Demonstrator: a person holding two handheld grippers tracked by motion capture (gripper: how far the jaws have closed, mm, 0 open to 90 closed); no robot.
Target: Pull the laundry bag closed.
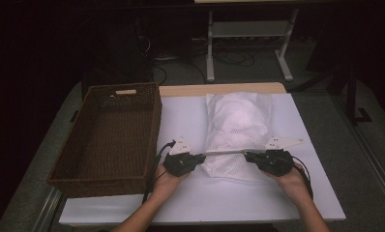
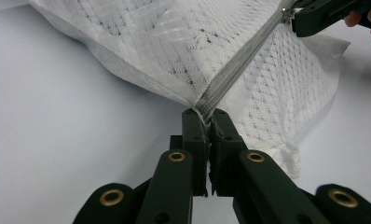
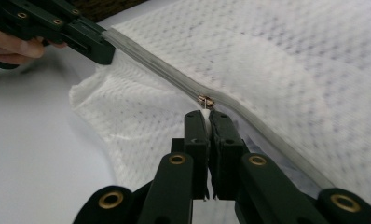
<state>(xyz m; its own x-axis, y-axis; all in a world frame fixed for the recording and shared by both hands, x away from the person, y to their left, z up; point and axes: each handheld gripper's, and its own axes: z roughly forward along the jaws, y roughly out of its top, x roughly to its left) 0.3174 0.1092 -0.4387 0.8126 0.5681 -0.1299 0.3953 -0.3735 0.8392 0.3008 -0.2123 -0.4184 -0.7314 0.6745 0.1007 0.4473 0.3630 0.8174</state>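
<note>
A woven brown basket (image 1: 108, 137) is sitting empty at the left of the white table (image 1: 190, 198), likely waiting for the bag. Just right of it, the left gripper (image 1: 199, 157) is clamping the zipper (image 1: 227, 152) end, anchoring it taut. The white mesh laundry bag (image 1: 236, 125), soft and puffy, is lying mid-table. The right gripper (image 1: 248, 155) is pinching the small metal zipper pull (image 3: 205, 101), seemingly drawing it along the grey tape.

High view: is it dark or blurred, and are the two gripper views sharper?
High view: dim, dark all around, soft, with glare washing out the mesh bag. Left gripper view: bright, zipper sharp. Right gripper view: zipper pull sharp, the far mesh blurs.
</note>
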